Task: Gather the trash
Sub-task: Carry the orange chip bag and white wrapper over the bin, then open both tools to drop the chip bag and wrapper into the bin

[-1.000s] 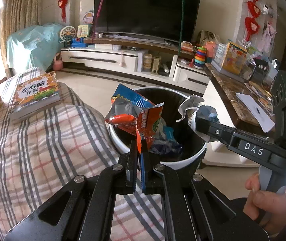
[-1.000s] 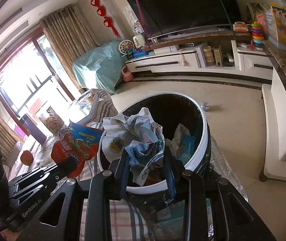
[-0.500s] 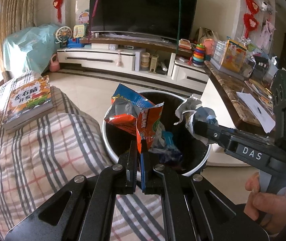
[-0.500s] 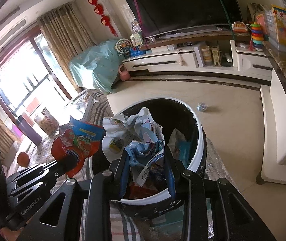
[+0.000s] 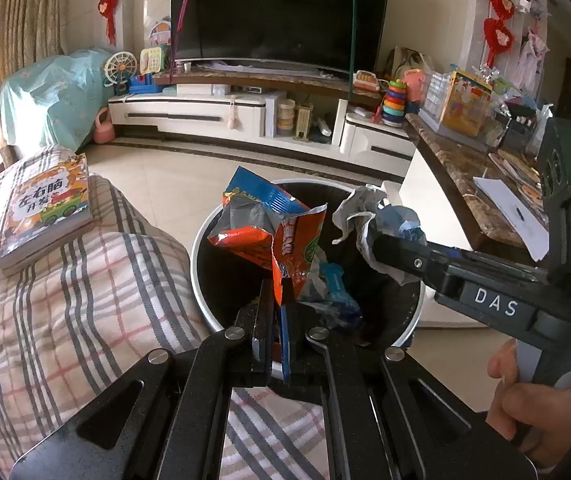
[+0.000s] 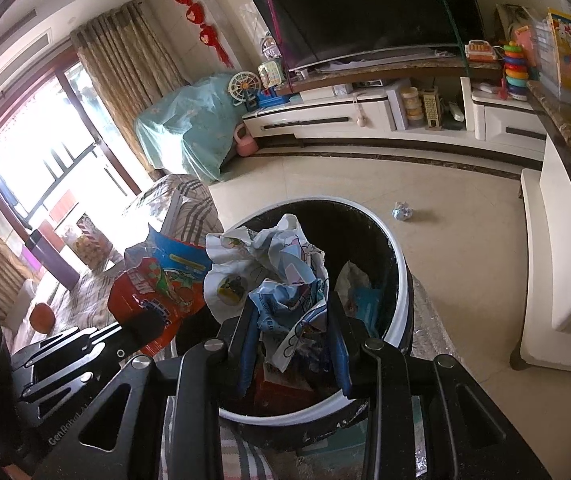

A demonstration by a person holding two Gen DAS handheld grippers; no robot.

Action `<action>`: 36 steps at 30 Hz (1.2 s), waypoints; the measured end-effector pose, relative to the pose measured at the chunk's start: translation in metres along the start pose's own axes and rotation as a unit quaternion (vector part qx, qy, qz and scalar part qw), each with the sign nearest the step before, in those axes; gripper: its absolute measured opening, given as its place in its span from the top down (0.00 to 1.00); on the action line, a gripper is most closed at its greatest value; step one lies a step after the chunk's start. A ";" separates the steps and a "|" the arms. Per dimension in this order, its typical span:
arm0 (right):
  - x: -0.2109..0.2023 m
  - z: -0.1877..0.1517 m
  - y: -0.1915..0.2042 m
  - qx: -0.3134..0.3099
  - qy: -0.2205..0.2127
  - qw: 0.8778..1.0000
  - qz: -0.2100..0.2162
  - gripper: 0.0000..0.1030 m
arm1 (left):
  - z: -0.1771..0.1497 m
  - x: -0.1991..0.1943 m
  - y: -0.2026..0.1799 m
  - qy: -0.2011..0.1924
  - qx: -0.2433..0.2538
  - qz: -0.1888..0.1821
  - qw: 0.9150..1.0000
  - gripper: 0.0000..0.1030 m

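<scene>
Over the open bin (image 5: pixel 205 240), the left gripper (image 5: pixel 277 308) has its jaws clenched on a red and blue snack bag (image 5: pixel 269 232), while the right gripper (image 6: pixel 291 320) grasps a crumpled paper wad (image 6: pixel 269 268) beside it.

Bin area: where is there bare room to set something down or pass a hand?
Free: plaid blanket between the colourful book and the round white-rimmed bin; beige floor tiles between bin and white TV cabinet. Crowded: over the bin mouth, where the orange snack bag and crumpled printed paper are held.
</scene>
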State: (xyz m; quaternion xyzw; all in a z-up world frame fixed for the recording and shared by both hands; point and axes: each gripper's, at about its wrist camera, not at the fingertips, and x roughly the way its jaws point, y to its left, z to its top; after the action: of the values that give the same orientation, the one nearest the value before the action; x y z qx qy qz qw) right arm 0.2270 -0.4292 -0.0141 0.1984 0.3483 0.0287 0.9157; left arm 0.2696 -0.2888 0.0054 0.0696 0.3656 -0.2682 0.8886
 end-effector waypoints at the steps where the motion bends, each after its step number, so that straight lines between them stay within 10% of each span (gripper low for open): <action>1: 0.001 0.000 0.000 0.000 0.000 1.000 0.000 0.69 | 0.000 0.001 0.000 0.001 -0.001 0.000 1.000 0.98; 36: 0.022 0.011 -0.003 0.004 0.025 1.000 -0.007 0.66 | 0.005 0.022 -0.008 0.023 0.009 0.005 1.000 0.98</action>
State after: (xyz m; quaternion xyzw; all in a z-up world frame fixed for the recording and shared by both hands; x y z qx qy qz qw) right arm 0.2504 -0.4312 -0.0212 0.1990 0.3729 0.0253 0.9059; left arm 0.2814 -0.3065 -0.0059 0.0853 0.3831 -0.2655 0.8806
